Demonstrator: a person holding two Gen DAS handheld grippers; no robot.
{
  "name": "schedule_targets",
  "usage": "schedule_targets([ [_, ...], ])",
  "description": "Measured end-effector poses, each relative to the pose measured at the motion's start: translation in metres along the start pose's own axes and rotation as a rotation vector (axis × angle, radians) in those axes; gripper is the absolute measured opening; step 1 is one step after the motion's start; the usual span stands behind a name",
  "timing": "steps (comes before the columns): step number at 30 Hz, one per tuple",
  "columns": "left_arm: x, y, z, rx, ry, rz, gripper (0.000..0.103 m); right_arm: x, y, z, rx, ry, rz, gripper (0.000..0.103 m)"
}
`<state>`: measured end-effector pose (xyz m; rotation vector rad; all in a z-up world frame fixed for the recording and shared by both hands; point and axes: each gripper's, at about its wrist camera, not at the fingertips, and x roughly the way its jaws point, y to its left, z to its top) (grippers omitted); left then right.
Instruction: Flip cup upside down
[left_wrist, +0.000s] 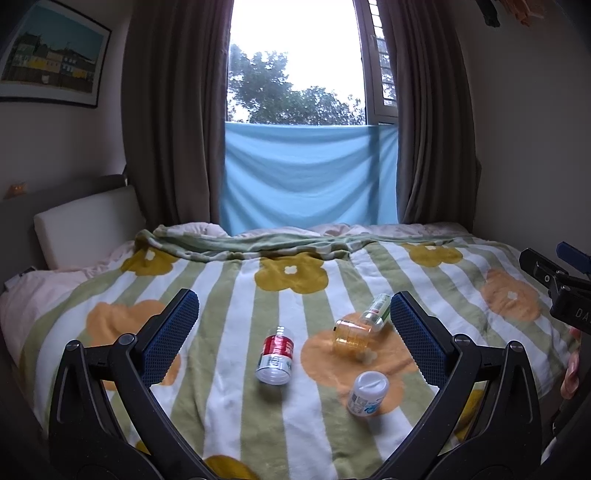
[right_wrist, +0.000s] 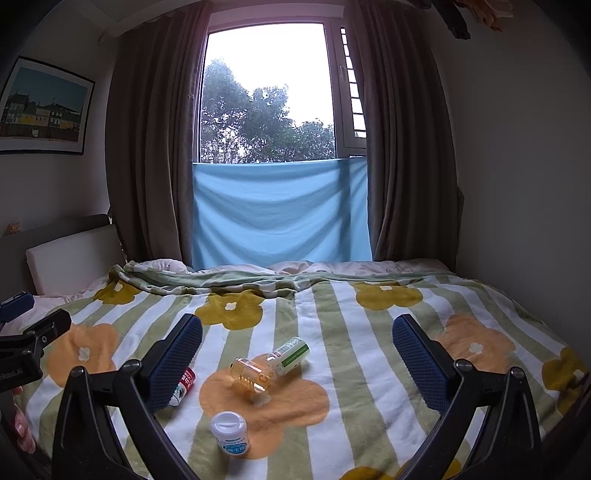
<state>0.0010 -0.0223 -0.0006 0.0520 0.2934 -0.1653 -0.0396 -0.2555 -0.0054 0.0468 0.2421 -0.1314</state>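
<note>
Both of your grippers are hovering wide open over the bed, holding nothing.

Your left gripper (left_wrist: 293, 334) is framing the clear red-banded cup (left_wrist: 275, 360), lying on its side on the fleecy striped blanket (left_wrist: 236, 295), long axis running away from you, mouth nearest. Rightward, an amber bottle (left_wrist: 352, 334), then a white-capped bottle (left_wrist: 367, 393); your right gripper (right_wrist: 297, 356) is framing those.

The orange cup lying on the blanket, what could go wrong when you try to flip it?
The orange cup touches the green-labelled bottle, so a grab may knock that bottle away. The fluffy blanket is soft, so the flipped cup could tip. Both grippers are open, holding nothing.
</note>
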Motion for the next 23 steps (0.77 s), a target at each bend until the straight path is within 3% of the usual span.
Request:
schedule_targets([
  [23,0.002,0.004,-0.0023,0.005,-0.043,0.042,0.103,0.0019,0.0028,-0.0058,-0.001,0.005,0.003,0.103],
])
